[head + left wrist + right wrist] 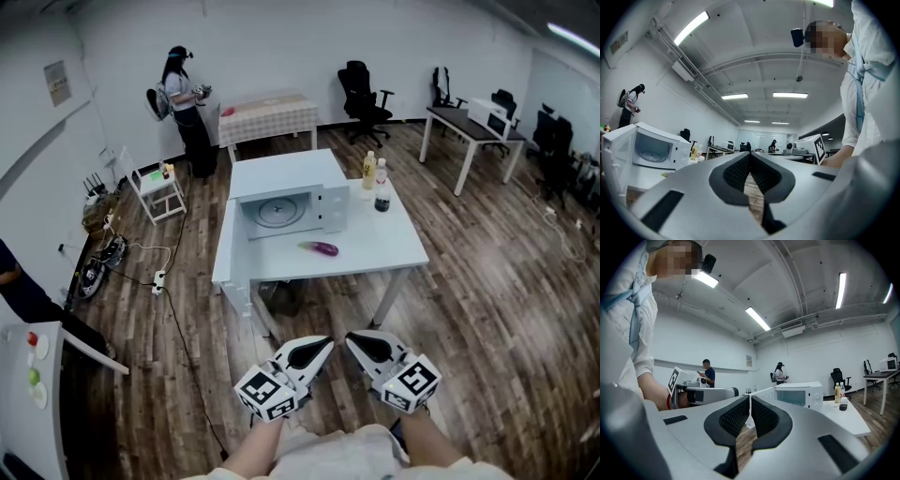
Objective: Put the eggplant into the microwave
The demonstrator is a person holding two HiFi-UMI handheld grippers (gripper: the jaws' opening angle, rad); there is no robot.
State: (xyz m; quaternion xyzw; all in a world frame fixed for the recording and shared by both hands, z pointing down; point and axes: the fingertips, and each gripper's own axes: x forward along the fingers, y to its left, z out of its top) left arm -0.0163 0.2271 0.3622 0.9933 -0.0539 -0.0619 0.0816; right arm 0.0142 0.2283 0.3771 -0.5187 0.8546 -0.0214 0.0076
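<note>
Nothing done yet: eggplant (320, 248) lies on the surface (398, 246) mid-frame, outside the open microwave (286, 202). My left gripper (317, 351) and right gripper (362, 346), bottom centre, are closed and empty.

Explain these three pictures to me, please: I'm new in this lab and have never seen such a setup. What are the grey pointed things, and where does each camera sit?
There is no robot here. A person holds a two-jaw gripper in each hand. The head view comes from a camera on the person's head, looking steeply down. The left gripper and right gripper show at its bottom edge, each with a cube of square markers. The other two pictures come from cameras riding on the grippers, each looking along its own jaws. Both pairs of jaws are together and hold nothing. Ahead stands a white table with a microwave, its door swung open. A purple eggplant lies in front of it and two bottles stand beside it. The eggplant is meant for the microwave and is not yet touched.
</note>
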